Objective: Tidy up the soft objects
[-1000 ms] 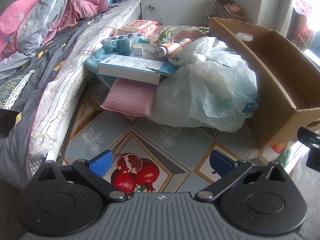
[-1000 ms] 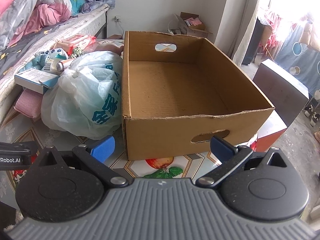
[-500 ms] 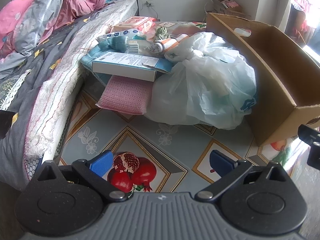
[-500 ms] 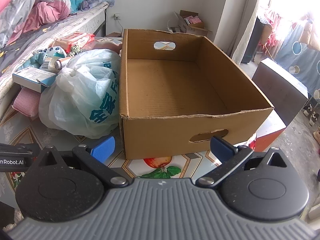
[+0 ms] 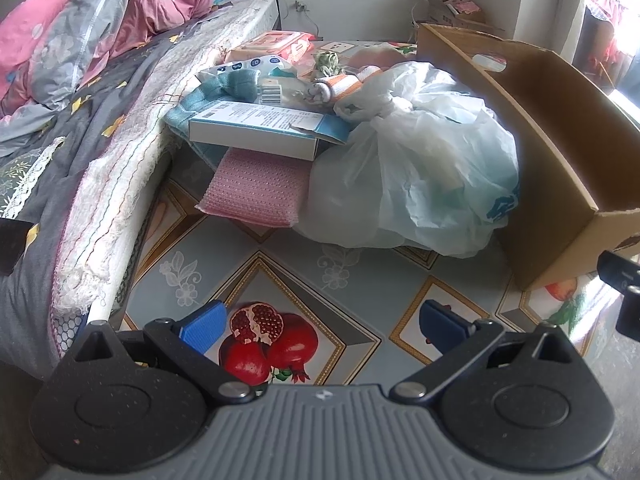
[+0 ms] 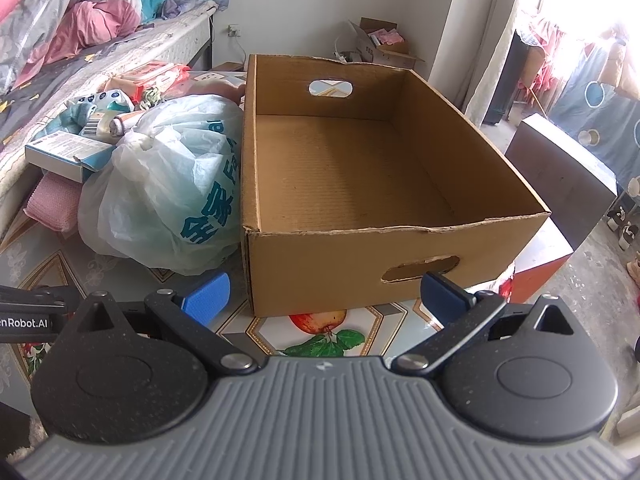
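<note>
Since the earlier frames, little has been moved; the left gripper (image 5: 320,318) has been drawn slightly back from the pile, and the right gripper (image 6: 323,294) stays before the cardboard box (image 6: 400,248). Both claws are held wide open, with nothing gripped. The box's bare inside is shown only by the right view; in the left view only its side wall (image 5: 532,148) is seen. The soft things lie left of the box: a tied plastic bag (image 5: 416,160) touching it, a pink sponge (image 5: 256,188) under a flat carton (image 5: 256,128). Smaller items behind are heaped and hard to identify. The bedding (image 5: 60,52) is cut off at the frame edge.
</note>
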Available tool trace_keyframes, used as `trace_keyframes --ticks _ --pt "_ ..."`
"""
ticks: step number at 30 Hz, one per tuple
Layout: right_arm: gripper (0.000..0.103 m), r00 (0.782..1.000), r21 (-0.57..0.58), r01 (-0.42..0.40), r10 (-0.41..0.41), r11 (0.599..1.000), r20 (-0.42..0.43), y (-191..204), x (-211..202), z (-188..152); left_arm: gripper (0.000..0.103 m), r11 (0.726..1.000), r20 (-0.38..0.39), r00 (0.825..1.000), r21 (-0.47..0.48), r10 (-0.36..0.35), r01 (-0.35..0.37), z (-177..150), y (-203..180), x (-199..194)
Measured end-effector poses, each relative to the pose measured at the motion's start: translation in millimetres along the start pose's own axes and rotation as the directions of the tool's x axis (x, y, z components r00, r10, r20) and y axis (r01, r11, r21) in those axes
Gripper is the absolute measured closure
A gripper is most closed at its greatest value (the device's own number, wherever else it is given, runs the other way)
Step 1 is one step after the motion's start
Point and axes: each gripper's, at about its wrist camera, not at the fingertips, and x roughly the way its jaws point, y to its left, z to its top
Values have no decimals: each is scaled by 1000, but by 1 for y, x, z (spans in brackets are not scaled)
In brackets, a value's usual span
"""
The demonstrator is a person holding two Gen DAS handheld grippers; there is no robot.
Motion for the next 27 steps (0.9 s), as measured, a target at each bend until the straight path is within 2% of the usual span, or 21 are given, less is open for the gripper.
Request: trace_keyframes --ticks 27 --pt "1 1000 6 -10 10 1000 -5 1 2 -1 0 1000 1 1000 1 8 -8 -4 5 2"
